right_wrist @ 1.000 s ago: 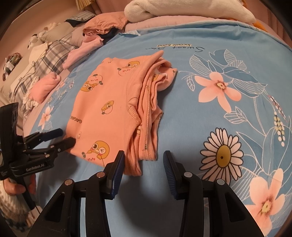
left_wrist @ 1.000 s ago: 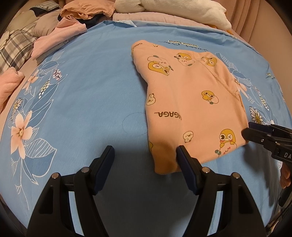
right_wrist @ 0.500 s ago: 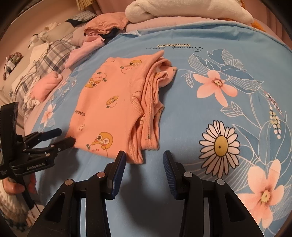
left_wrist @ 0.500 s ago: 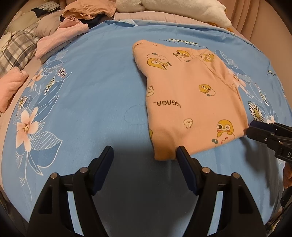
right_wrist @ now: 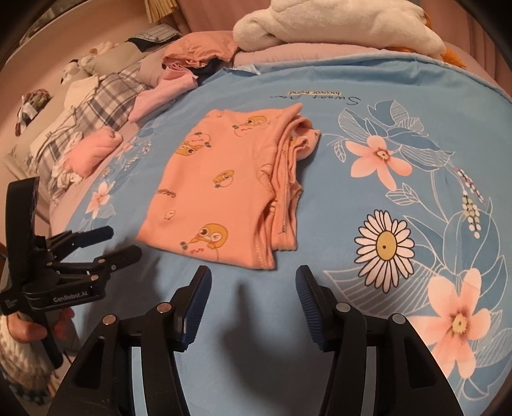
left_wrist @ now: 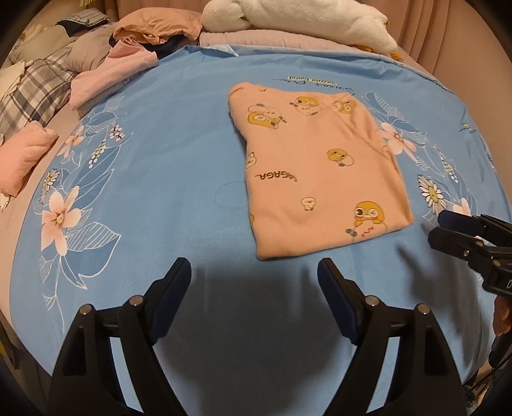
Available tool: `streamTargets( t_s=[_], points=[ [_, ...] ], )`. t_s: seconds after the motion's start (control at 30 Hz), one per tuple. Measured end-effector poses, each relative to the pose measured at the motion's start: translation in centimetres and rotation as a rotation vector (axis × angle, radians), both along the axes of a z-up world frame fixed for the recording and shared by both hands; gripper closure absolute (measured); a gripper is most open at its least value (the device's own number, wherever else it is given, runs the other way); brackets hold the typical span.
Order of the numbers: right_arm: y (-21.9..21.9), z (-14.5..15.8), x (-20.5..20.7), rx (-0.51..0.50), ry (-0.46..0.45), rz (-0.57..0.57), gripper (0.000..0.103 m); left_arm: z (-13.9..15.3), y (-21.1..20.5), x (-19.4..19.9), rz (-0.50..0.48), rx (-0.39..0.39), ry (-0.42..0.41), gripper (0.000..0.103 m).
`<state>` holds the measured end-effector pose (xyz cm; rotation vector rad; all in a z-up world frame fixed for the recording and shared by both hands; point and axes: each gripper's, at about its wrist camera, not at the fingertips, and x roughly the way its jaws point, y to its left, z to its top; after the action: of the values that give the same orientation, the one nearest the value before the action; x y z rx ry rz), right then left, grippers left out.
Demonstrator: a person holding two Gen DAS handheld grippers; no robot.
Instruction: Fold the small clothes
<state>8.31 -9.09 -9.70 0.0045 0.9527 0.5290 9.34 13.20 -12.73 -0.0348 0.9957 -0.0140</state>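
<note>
Garment: the folded peach garment (left_wrist: 323,172) lies flat on the blue floral sheet (left_wrist: 160,166), in its middle toward the far side; nothing grips it.
Garment edges: in the right wrist view the garment (right_wrist: 217,192) shows a smooth fold on its left and stacked hems and a sleeve bunched along its right side.
Left gripper: the left gripper (left_wrist: 254,281) hovers just short of the garment's near left corner, jaws spread wide and holding nothing; in the right wrist view it (right_wrist: 123,241) sits apart from the cloth.
Right gripper: the right gripper (right_wrist: 252,288) faces the near right corner, jaws parted wide with nothing between them; from the left wrist view it (left_wrist: 440,227) is just beside the garment's right corner, not touching.
Open room: bare sheet spreads wide to the left of the garment and to its right.
Crowded edges: a pile of clothes (left_wrist: 105,67) lines the far left edge; a white plush toy (left_wrist: 297,16) lies along the far edge; a rolled pink cloth (right_wrist: 96,150) rests off the sheet's left edge.
Hard to make out: the near sheet is shadowed beneath both grippers; the grippers' bodies are cut off by the frame.
</note>
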Motion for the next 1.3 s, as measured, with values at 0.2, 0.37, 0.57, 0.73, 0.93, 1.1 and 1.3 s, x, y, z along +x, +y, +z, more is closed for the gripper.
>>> streamTargets(
  t_s=[0.2,0.37,0.57,0.73,0.93,1.1,1.3],
  points=[
    [0.2,1.0,-1.0,0.0,-0.023,0.008,0.039,1.3,-0.4,-1.2,0.019,0.007,-0.027,0.011],
    [0.3,1.6,-2.0,0.002,-0.036,0.006,0.029,2.2,-0.5,-2.1,0.049,0.008,-0.043,0.005],
    [0.5,2.2,-3.2,0.0,-0.055,0.007,0.022,3.5,-0.5,-3.3,0.084,0.023,-0.073,0.001],
    [0.6,3.0,-4.3,0.002,-0.085,0.012,0.02,5.1,-0.5,-4.5,0.1,0.014,-0.107,0.001],
    [0.8,4.1,-5.6,0.002,-0.129,0.011,0.008,6.8,-1.0,-5.7,0.11,0.027,-0.13,0.0],
    [0.7,5.2,-6.8,0.014,-0.168,0.017,0.002,7.6,-1.7,-6.5,0.126,0.06,-0.125,0.0],
    [0.7,5.9,-7.8,0.008,-0.195,0.0,0.001,8.5,-2.4,-7.2,0.112,0.034,-0.137,0.0]
  ],
)
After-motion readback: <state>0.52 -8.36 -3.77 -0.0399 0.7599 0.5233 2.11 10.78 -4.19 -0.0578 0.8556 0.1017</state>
